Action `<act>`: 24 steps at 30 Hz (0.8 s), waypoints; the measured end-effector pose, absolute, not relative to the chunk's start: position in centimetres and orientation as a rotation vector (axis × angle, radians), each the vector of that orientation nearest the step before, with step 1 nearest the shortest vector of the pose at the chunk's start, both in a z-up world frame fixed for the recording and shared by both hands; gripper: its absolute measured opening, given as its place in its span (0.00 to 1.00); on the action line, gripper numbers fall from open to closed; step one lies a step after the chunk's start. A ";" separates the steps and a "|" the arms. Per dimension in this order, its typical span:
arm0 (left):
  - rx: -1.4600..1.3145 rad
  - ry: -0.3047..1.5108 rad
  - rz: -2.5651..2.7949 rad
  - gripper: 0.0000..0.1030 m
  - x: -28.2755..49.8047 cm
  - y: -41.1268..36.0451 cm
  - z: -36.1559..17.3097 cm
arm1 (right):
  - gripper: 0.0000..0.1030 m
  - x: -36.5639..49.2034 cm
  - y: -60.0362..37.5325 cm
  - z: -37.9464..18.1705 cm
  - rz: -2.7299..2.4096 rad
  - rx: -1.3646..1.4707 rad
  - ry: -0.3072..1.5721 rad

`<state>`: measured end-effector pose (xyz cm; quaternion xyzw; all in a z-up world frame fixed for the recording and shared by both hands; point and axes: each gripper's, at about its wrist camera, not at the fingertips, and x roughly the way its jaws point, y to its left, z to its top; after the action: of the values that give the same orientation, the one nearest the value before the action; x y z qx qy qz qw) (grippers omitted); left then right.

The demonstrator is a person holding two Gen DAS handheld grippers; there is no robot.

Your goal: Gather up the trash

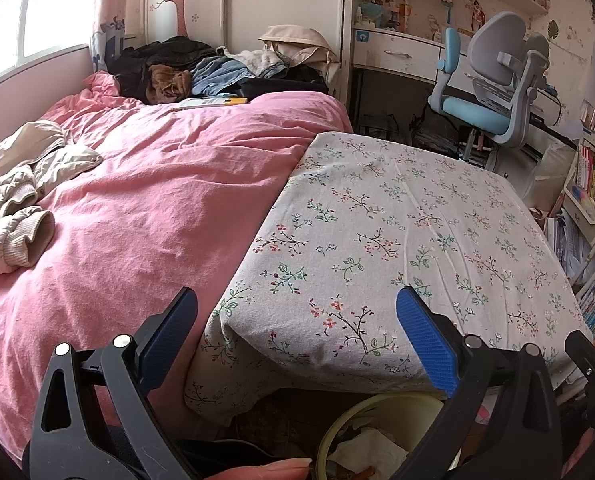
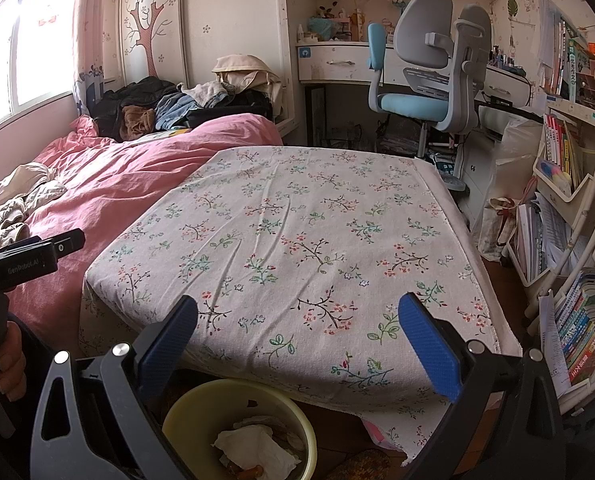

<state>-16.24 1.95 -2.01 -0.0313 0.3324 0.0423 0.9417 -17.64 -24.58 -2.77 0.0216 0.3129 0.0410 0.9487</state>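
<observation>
Left hand-held gripper (image 1: 297, 332) and right hand-held gripper (image 2: 297, 336) both hanging wide, carrying nothing, hovering over floral-covered desk (image 2: 297, 240). Desk top showing no trash. Yellow bin (image 2: 237, 432) sitting below near edge, tissue (image 2: 257, 448) lying inside, probably for easy dropping. Pink bed (image 1: 137, 200) lying beside.

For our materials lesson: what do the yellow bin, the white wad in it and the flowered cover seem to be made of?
Yellow bin: likely plastic, with a smooth, slightly glossy moulded rim.
White wad: probably tissue paper, matte, soft and crumpled.
Flowered cover: woven fabric, perhaps cotton, matte, with fine creases.
</observation>
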 end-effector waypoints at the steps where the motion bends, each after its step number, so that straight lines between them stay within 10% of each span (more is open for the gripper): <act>1: -0.063 0.678 0.087 0.93 -16.2 1.9 -2.0 | 0.94 -17.6 -24.6 -2.8 0.083 0.044 0.637; 24: -0.056 0.671 0.072 0.93 -16.2 1.6 -1.7 | 0.94 -17.6 -24.5 -2.7 0.076 0.033 0.644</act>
<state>-16.21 1.65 -1.69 -0.0276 0.3289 0.0355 0.9433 -17.58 -24.46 -2.68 0.0162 0.3162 0.0373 0.9478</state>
